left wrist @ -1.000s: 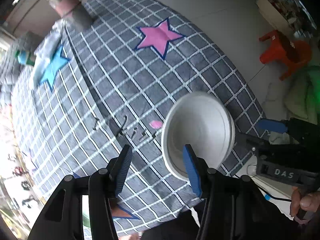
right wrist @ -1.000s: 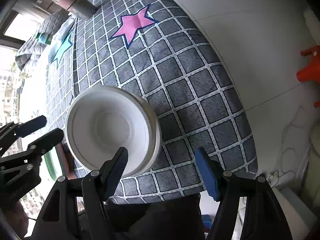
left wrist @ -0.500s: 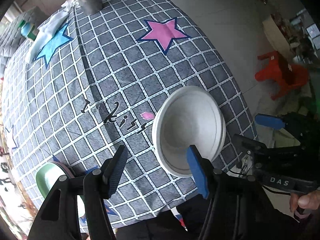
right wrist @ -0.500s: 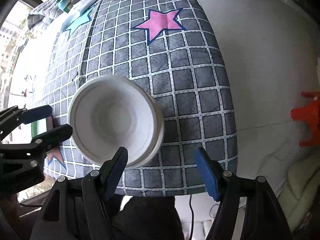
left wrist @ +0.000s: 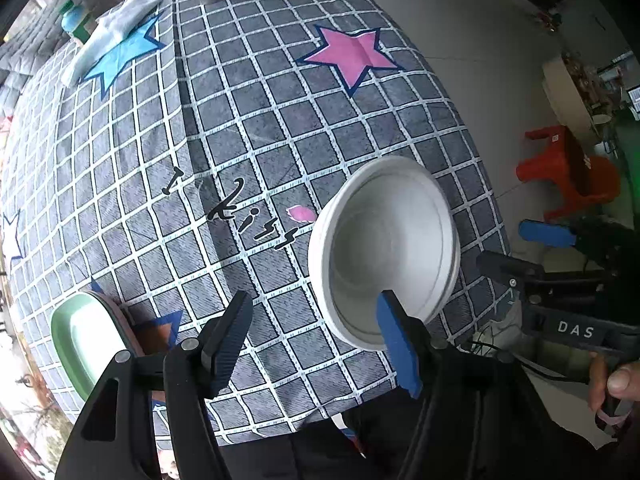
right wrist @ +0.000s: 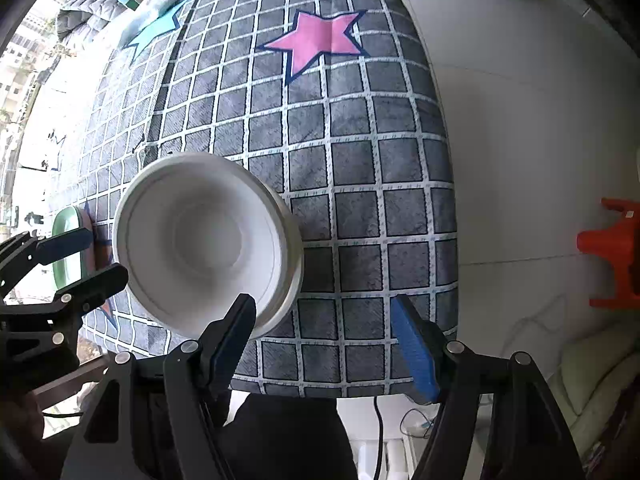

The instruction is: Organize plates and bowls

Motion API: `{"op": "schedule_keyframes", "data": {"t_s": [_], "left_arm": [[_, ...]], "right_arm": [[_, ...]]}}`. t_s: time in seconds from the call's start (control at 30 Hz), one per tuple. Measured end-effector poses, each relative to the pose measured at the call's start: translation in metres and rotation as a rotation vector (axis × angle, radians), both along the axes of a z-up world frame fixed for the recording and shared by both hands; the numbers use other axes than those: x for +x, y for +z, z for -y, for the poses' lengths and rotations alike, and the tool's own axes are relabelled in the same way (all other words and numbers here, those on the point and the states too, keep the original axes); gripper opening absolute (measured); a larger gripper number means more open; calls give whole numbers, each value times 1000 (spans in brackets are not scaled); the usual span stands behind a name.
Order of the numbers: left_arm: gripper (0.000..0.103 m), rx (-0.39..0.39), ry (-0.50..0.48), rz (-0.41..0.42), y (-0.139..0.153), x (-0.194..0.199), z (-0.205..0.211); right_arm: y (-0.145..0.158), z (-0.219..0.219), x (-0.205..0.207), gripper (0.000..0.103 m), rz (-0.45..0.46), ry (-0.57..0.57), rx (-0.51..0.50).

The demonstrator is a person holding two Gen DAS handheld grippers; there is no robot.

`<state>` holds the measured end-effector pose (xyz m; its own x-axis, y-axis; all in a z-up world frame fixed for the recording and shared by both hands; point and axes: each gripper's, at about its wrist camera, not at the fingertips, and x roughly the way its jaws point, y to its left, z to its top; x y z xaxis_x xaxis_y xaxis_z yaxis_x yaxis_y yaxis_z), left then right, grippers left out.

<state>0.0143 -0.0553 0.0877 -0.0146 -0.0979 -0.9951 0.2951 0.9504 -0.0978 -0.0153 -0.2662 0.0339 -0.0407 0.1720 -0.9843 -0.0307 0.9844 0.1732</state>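
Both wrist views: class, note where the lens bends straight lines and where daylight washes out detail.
Left wrist view: the checked tablecloth grid bulges outward and corners go black; the white bowl is slightly soft. Right wrist view: the same bulge, with window daylight bleaching the left edge near the green dish.

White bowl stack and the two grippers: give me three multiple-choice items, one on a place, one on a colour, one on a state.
1. Where does the white bowl stack sit on the checked grey tablecloth?
A. near its front edge
B. on the pink star
C. by the far grey cylinder

2. What colour is the shallow dish at the cloth's left edge?
A. red
B. green
C. yellow

3. How is the right gripper?
A. shut on the bowls
B. open, holding nothing
C. shut on a plate

Key: 1 A, the stack lies close to the near hem; 2 B, its inside is pale green; 3 B, only cloth shows between its fingers.
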Motion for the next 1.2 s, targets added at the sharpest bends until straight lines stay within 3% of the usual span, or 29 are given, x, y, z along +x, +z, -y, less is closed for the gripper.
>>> {"op": "schedule_keyframes", "data": {"t_s": [0.2,0.37,0.5,0.57,0.7,0.87,0.93,1.0,1.07,1.13,1.2], "left_arm": [[68,-32,53,-36,-16,11,-2],[68,-164,251,-199,-48,30,-25],[69,-125,259,-204,-55,36,-26],[69,-146,270,-188,-49,38,-26],[75,-195,254,-120,-22,39,-25],[75,-167,324,-54,-2,26,-53],[75,-140,362,-47,0,20,-67],[75,-116,391,-59,-4,10,-82],[75,-98,407,-70,-6,4,-93],[75,-98,418,-79,-8,-1,-98],[75,-102,413,-83,-11,-6,-97]], "right_arm": [[-16,-5,11,71,-14,20,3],[-15,-5,20,71,-9,12,12],[-14,0,21,71,-11,1,17],[-13,3,22,71,-4,1,17],[3,-2,22,71,127,95,-22],[47,-47,32,71,520,374,-251],[57,-69,33,71,632,424,-233],[51,-89,33,86,694,473,-189],[28,-108,37,91,686,539,-233],[2,-122,44,91,581,600,-280],[3,-116,49,90,554,558,-234]]}}
